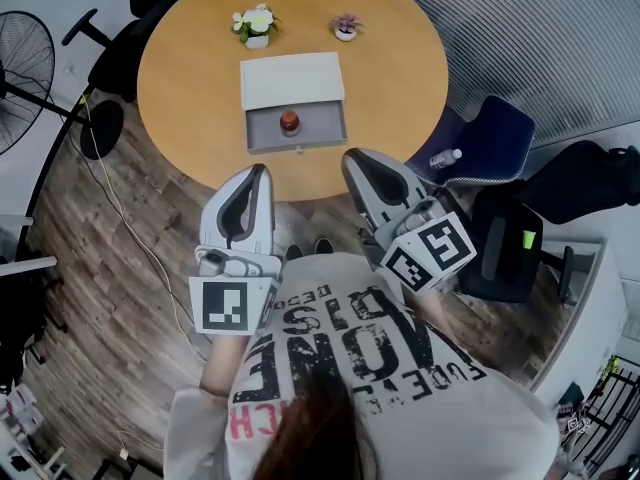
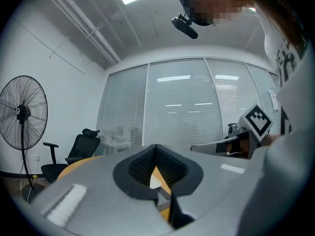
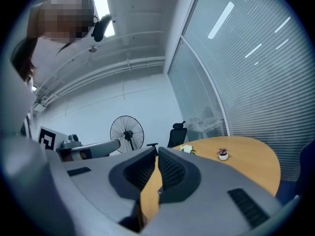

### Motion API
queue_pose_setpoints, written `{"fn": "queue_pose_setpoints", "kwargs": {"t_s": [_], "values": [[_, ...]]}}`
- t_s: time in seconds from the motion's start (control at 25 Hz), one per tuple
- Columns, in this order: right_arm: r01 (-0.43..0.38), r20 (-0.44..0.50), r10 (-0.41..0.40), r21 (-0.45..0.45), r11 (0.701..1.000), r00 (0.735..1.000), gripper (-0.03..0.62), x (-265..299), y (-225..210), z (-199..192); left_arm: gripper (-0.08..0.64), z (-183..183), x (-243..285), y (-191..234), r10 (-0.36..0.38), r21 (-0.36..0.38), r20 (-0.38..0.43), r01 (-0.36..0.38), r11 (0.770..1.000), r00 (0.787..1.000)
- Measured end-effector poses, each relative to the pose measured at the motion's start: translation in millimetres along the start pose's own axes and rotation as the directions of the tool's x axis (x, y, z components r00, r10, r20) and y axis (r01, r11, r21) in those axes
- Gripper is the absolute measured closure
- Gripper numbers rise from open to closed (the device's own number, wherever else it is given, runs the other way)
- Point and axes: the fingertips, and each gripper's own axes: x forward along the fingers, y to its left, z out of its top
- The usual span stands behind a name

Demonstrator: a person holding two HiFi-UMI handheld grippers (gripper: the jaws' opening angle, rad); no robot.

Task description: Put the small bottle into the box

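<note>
1. My left hand-held gripper (image 1: 262,171) has its jaws pressed together, empty, held short of the round wooden bench (image 1: 190,68).
2. My right hand-held gripper (image 1: 352,156) is likewise closed and empty.
3. The small orange-red bottle (image 1: 289,122) sits inside the flat grey open box (image 1: 262,130), at 12 o'clock.

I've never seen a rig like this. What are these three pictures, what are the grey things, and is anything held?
No robot here: a person holds a grey two-jaw tool in each hand, the left hand-held gripper and the right hand-held gripper. The head view looks down from a camera on the person's head; the gripper views come from cameras riding on each tool, looking along its jaws. Both grippers are shut and empty. On the round wooden table stand a grey box with a white lid, a small reddish bottle in its open tray, a white-flowered potted plant and a purple-flowered potted plant.
</note>
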Motion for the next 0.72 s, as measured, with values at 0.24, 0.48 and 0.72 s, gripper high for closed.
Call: {"fn": "queue_pose_setpoints", "kwargs": {"t_s": [0.24,0.48,0.72], "values": [[0.002,0.009,-0.002,0.013,1.000,1.000,0.569,-5.6,-1.9,2.0,0.549,1.6,0.4,-6.9,-0.011,0.003,0.005,0.011,1.000,1.000],[0.008,0.014,-0.008,0.011,1.000,1.000,0.569,-7.9,-2.0,3.0,0.549,3.5,-1.5,-5.9,-0.004,-0.001,0.014,0.004,1.000,1.000],[0.012,0.015,-0.012,0.009,1.000,1.000,0.569,-7.3,-3.4,3.1,0.549,1.2,-1.0,-5.3,-0.003,-0.014,0.003,0.003,1.000,1.000]]}}
